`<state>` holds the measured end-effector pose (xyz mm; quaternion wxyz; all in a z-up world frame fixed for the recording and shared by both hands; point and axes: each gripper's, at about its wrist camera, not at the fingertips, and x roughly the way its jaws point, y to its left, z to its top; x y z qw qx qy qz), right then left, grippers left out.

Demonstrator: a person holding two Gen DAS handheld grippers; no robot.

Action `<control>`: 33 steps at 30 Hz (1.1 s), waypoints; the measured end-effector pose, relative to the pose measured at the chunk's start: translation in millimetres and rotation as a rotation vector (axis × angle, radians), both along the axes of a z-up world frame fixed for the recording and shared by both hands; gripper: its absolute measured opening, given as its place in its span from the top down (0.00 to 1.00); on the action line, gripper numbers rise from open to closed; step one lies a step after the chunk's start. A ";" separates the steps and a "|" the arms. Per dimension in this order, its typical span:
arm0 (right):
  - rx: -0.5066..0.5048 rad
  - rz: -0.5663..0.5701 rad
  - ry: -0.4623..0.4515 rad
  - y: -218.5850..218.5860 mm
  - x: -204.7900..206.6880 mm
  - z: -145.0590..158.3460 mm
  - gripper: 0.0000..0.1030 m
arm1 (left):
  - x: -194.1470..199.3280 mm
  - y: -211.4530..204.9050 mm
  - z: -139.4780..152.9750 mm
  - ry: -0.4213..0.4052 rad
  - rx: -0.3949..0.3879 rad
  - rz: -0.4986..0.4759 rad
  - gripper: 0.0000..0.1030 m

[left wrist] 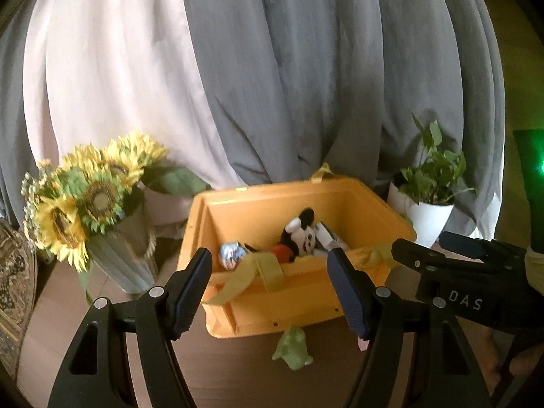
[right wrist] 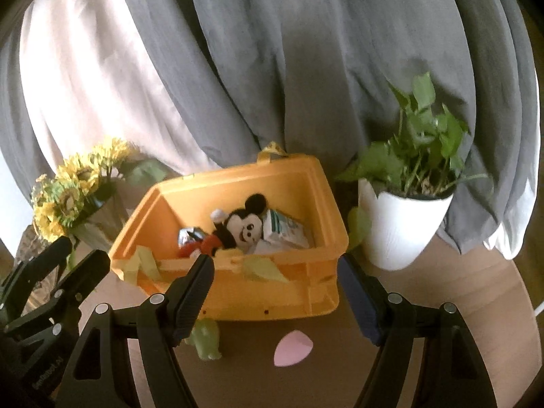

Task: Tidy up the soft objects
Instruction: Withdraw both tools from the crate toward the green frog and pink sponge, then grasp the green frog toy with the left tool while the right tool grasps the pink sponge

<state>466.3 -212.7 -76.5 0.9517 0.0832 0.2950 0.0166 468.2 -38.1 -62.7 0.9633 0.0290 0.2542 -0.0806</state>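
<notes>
An orange plastic bin stands on the brown table, with yellow-green ribbons draped over its front rim. Inside lie a Mickey Mouse plush, a small blue-white toy and a white-green carton. A green soft toy lies on the table in front of the bin. A pink sponge lies beside it. My left gripper is open and empty in front of the bin. My right gripper is open and empty, also seen in the left wrist view.
A vase of sunflowers stands left of the bin. A white potted plant stands to its right. Grey and white curtains hang behind. A patterned cushion is at far left.
</notes>
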 end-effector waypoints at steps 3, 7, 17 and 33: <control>-0.002 -0.002 0.027 0.3 -0.8 -8.5 0.26 | -1.4 -0.4 -7.3 0.025 -0.004 0.000 0.32; 0.002 -0.004 0.059 0.8 -3.5 -19.6 0.26 | -3.6 -0.1 -18.4 0.062 -0.011 0.005 0.32; 0.022 -0.025 0.127 -4.7 -2.0 -46.8 0.26 | 3.2 -2.9 -56.0 0.169 0.000 0.010 0.32; 0.043 -0.054 0.250 -12.7 11.7 -90.6 0.26 | 19.5 -12.5 -101.2 0.256 0.026 -0.010 0.32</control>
